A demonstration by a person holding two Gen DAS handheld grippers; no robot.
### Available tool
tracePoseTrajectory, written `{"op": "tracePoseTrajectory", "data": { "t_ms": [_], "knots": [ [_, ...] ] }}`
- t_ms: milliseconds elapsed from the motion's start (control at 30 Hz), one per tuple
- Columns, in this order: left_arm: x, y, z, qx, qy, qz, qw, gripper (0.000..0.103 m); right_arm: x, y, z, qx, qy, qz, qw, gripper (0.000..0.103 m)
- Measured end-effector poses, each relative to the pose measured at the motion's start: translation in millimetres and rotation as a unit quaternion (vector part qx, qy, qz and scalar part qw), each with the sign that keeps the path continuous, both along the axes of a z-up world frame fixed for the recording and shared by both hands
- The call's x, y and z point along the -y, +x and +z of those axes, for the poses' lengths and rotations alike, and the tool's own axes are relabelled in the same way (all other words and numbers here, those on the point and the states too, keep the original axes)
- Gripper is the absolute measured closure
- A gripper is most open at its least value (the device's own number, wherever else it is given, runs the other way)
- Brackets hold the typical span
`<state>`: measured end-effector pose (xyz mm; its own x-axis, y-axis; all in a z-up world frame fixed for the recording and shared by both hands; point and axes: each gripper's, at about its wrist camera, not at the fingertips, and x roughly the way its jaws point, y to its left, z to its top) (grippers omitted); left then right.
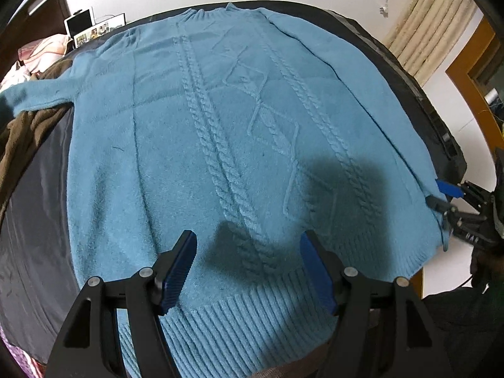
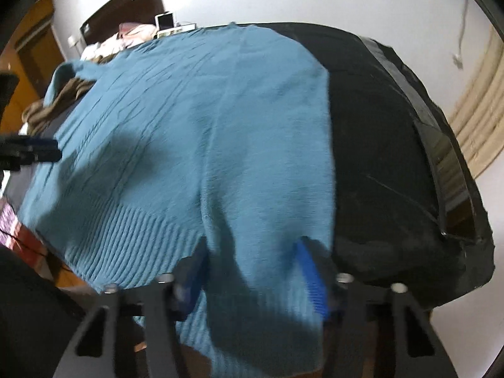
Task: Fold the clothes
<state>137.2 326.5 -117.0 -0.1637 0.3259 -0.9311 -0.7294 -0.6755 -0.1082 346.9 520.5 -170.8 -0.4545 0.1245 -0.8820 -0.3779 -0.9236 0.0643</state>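
A blue cable-knit sweater (image 1: 226, 132) lies spread flat on a black table (image 1: 37, 220), collar far, ribbed hem near. My left gripper (image 1: 249, 267) is open and empty, hovering just above the hem at the sweater's middle. My right gripper (image 1: 444, 197) shows at the sweater's right edge in the left wrist view, its jaws apart around the edge. In the right wrist view the sweater (image 2: 195, 132) has its right sleeve folded over the body, and the sleeve end drapes between the wide-apart fingers of my right gripper (image 2: 252, 274). The left gripper (image 2: 37, 152) shows at the left edge.
A brown garment (image 1: 28, 132) lies at the table's left under the sweater's left sleeve (image 1: 34, 94). Pink bedding (image 1: 41, 52) and a picture frame (image 1: 94, 28) sit beyond. Beige curtains (image 1: 434, 22) and a wooden door frame (image 1: 466, 72) stand on the right. The table's bare right part (image 2: 384, 145) is black.
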Motion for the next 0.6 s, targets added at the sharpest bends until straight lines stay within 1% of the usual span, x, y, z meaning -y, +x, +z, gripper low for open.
{"op": "tracePoseTrajectory", "data": {
  "t_ms": [67,100,133,167,233,333,433,467,500,567,600],
  "knots": [
    [-3,1,-3,0.0,0.0,0.0,1.0,0.031,-9,-1,2,-0.002,-0.013,-0.009,1.0,0.062],
    [-5,0,-3,-0.001,0.002,-0.001,1.0,0.031,-12,-2,5,-0.005,-0.017,-0.014,1.0,0.07],
    [-10,1,-2,-0.002,0.003,-0.001,1.0,0.031,-15,-3,9,-0.008,-0.019,-0.019,1.0,0.08],
    [-12,1,-2,-0.003,0.005,-0.003,1.0,0.031,-18,-4,12,-0.012,-0.021,-0.025,0.999,0.084],
    [-17,0,-1,-0.005,0.006,-0.003,1.0,0.031,-26,-7,26,-0.027,-0.014,-0.038,0.999,0.096],
    [-20,1,2,-0.005,0.01,-0.004,0.9999,0.031,-38,-8,49,-0.053,0.011,-0.059,0.997,0.098],
    [-22,2,4,-0.006,0.014,-0.006,0.9999,0.031,-51,-6,68,-0.066,0.043,-0.073,0.994,0.098],
    [-23,3,5,-0.008,0.014,-0.008,0.9998,0.031,-52,-5,73,-0.074,0.046,-0.069,0.994,0.098],
    [-23,4,5,-0.008,0.014,-0.008,0.9998,0.031,-49,-4,76,-0.083,0.035,-0.056,0.994,0.097],
    [-25,3,4,-0.007,0.013,-0.007,0.9999,0.031,-39,-7,71,-0.08,0.019,-0.034,0.996,0.097],
    [-25,3,4,-0.006,0.013,-0.006,0.9999,0.031,-33,-9,67,-0.076,0.014,-0.024,0.997,0.093]
  ]
}}
